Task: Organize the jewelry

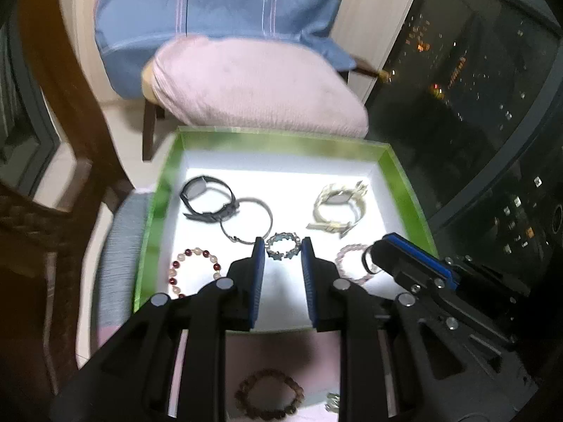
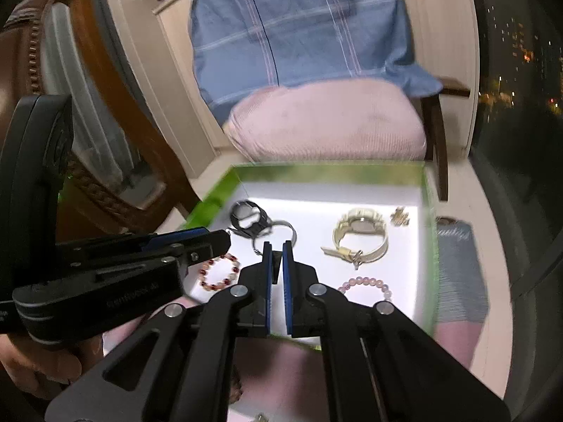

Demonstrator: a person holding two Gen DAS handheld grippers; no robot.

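Note:
A green-walled box (image 1: 404, 190) with a white floor holds jewelry: a black watch (image 1: 207, 198), a silver bangle (image 1: 246, 223), a cream watch (image 1: 337, 209), a red-and-pearl bead bracelet (image 1: 195, 270), a pink bead bracelet (image 1: 352, 263) and a silver star bracelet (image 1: 283, 246). My left gripper (image 1: 283, 249) is open, its tips either side of the star bracelet. My right gripper (image 2: 277, 251) is nearly shut over the box floor; I cannot tell whether it holds a thin ring (image 1: 367, 258) seen at its tip in the left wrist view.
A brown bead bracelet (image 1: 269, 399) and a small metal piece (image 1: 332, 402) lie on the pink surface in front of the box. A pink-cushioned chair (image 1: 253, 84) with a blue cloth stands behind. A dark window is at the right.

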